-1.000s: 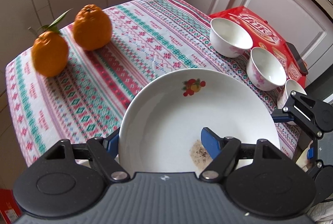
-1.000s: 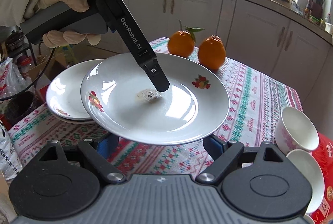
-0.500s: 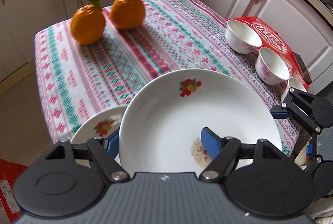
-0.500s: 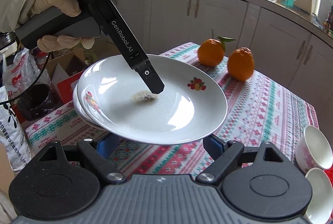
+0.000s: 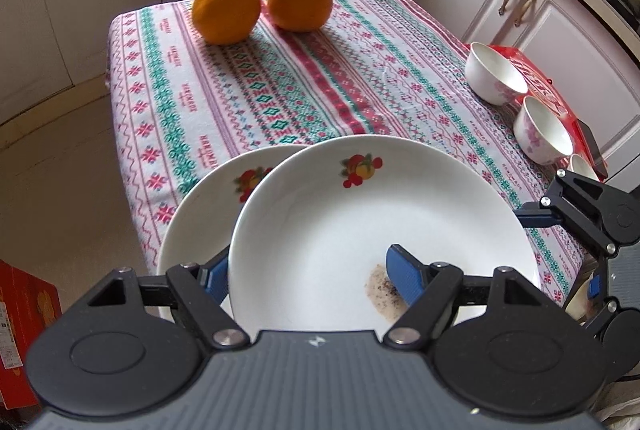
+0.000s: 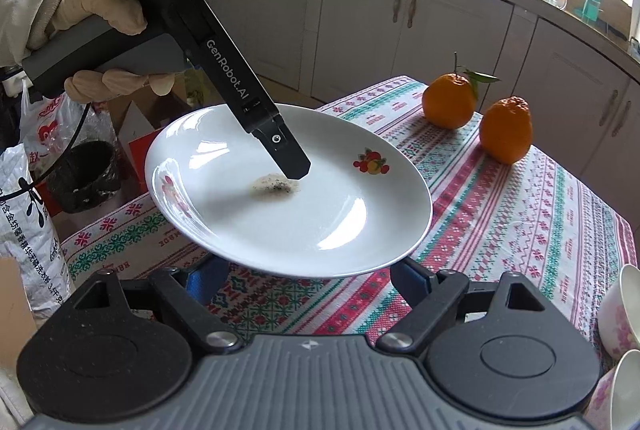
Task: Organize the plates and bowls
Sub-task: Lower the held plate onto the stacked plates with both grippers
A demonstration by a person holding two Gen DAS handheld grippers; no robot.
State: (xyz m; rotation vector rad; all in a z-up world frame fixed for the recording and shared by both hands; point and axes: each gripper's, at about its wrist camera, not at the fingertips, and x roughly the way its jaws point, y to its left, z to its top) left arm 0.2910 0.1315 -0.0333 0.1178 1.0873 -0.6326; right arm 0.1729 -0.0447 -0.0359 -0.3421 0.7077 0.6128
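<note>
We've got the left gripper clamped on the plate's rim, over a second plate at the table's corner. Right gripper sits wide open, holding nothing.

I've got open tablecloth across the middle of the table, from the held plate to the far edge. Obstacles: two oranges touching side by side at the far-left corner, three bowls lined along the right edge beside a red box. A second plate sits under the held one at the near-left edge. The right gripper crowds the held plate's right rim. In the right wrist view, its fingertips are hidden under that plate.
</note>
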